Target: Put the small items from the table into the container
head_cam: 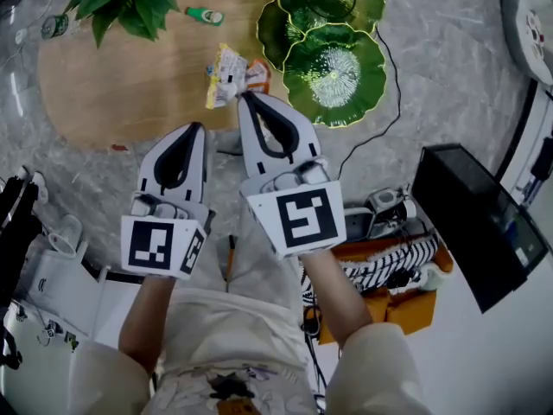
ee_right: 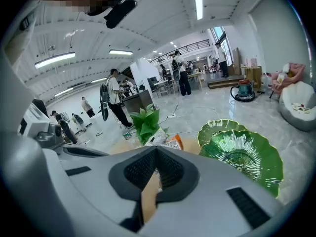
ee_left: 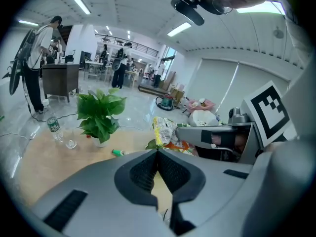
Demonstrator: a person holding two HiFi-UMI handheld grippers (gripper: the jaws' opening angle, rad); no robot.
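Note:
A yellow-and-white snack packet [head_cam: 226, 72] [ee_left: 163, 131] [ee_right: 157, 137] and an orange packet [head_cam: 258, 74] [ee_right: 175, 143] lie near the wooden table's [head_cam: 130, 85] near edge. A small green bottle [head_cam: 205, 15] [ee_left: 118, 153] lies farther back. The container is a cluster of green leaf-shaped glass dishes [head_cam: 335, 72] [ee_right: 242, 152] at the table's right end. My right gripper [head_cam: 245, 95] [ee_right: 157, 148] is shut and empty, its tips just short of the packets. My left gripper [head_cam: 197, 126] [ee_left: 158, 151] hangs beside it, farther back, jaws together, holding nothing.
A potted plant [head_cam: 130, 3] [ee_left: 100, 115] and a water bottle [head_cam: 54, 26] [ee_left: 53, 126] stand at the table's far left. A black cable [head_cam: 380, 128] runs off the dishes to the floor. A black box [head_cam: 479, 223] and an orange bag [head_cam: 389, 296] sit at my right. People stand far off.

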